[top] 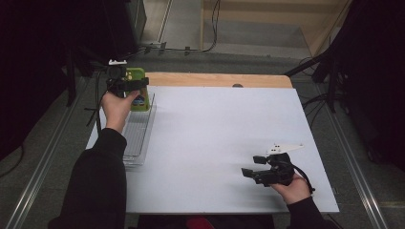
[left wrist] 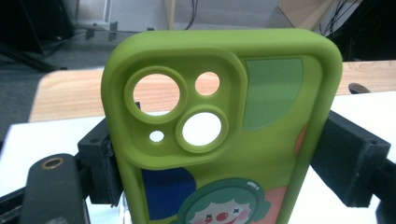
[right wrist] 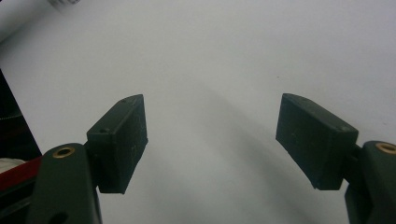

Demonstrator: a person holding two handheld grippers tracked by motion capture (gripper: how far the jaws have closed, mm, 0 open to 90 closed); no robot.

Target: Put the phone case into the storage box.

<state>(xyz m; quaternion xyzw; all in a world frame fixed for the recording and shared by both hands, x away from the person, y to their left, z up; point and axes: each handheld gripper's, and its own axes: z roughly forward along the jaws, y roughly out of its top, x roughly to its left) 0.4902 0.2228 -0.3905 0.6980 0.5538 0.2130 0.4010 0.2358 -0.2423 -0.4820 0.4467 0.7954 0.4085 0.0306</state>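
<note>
A green phone case (left wrist: 219, 140) with a clown picture and camera cut-outs stands upright between the jaws of my left gripper (left wrist: 219, 163), which is shut on its two long edges. From above, the green case (top: 137, 90) and the left gripper (top: 125, 85) hang over the far end of a clear plastic rack (top: 137, 136) at the table's left edge. My right gripper (top: 254, 166) rests low at the front right of the white table, pointing left. Its jaws (right wrist: 212, 142) are open, with only bare white tabletop between them.
The white table top (top: 215, 138) spreads between the two hands. A wooden strip (top: 215, 79) runs along its far edge. Cables and dark stands lie on the floor behind and to the right.
</note>
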